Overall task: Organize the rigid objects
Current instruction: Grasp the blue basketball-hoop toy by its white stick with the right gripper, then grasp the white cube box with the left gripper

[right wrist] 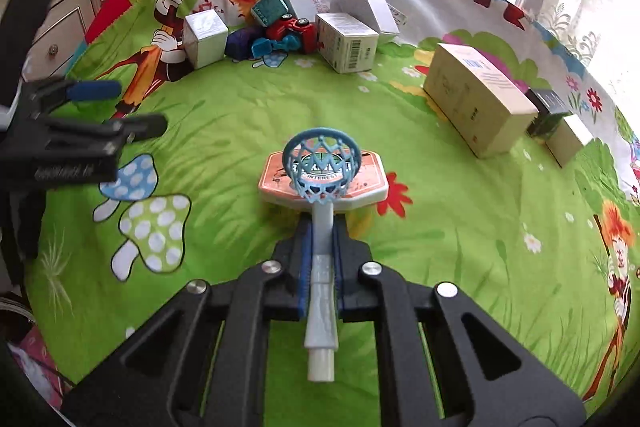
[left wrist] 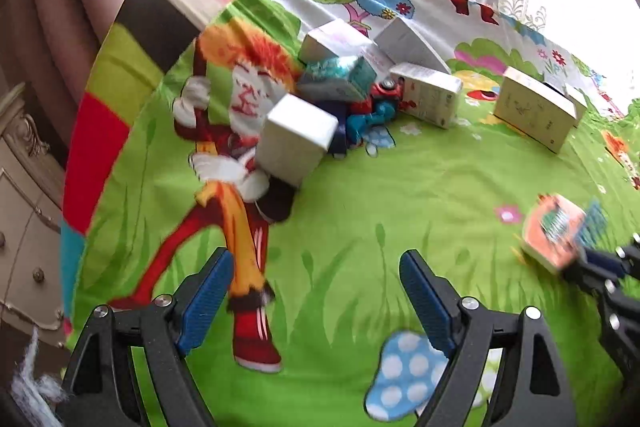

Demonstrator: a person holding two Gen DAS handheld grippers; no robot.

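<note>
Right gripper (right wrist: 320, 239): blue-padded jaws clenched on the grey plastic pole of a toy basketball hoop (right wrist: 322, 173) with blue net ring and orange backboard, which sits over the green cartoon-printed cloth (right wrist: 240, 115) near its middle. Left gripper (left wrist: 316, 291): jaws spread wide, grasping nothing, above the cloth. White and beige cardboard boxes (right wrist: 347, 41) and a red toy car (right wrist: 294, 29) are clustered at the far edge.

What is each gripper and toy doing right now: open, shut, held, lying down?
Left gripper: open, empty.
Right gripper: shut on the toy hoop's pole.
Toy hoop: held, backboard over the mat.
Red toy car: tipped among boxes.
Big beige box: lying flat.
</note>
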